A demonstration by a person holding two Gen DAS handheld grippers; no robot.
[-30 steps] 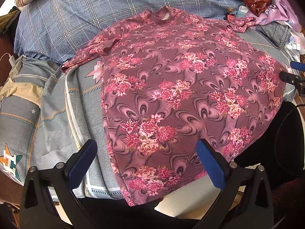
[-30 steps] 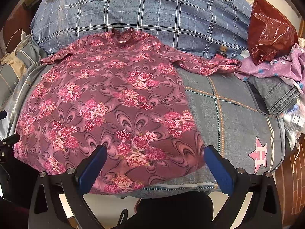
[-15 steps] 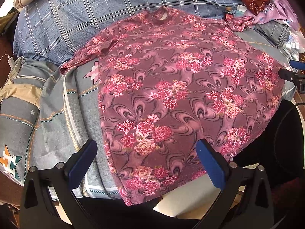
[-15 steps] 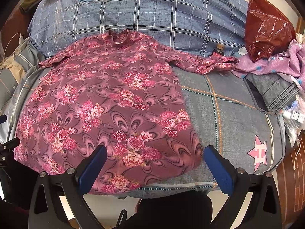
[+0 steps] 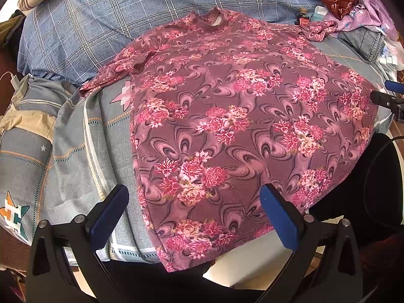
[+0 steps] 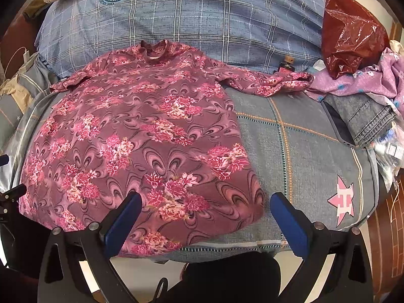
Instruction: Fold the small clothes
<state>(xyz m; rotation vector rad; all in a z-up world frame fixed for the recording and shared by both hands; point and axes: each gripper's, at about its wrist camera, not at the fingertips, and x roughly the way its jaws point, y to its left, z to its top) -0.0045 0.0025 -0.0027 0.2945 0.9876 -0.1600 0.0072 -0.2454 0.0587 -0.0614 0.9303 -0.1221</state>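
Both tongs hang spread wide and hold nothing. The left gripper hovers over the hem corner at the shirt's 7 o'clock, the right gripper over the corner at 5 o'clock. The floral shirt lies face-down-flat on the grey bedspread, collar at 12 o'clock against the blue plaid pillow, one sleeve trailing toward 2 o'clock, the other bunched at 10 o'clock. The hem droops over the bed's near edge.

I'd judge the first fold hasn't begun. To do it well, each gripper should pinch both layers right at its hem corner, lift evenly and carry the hem toward the collar, keeping the cloth taut between them. The trailing sleeve wants tucking in first, clear of the purple clothes at 2 o'clock.
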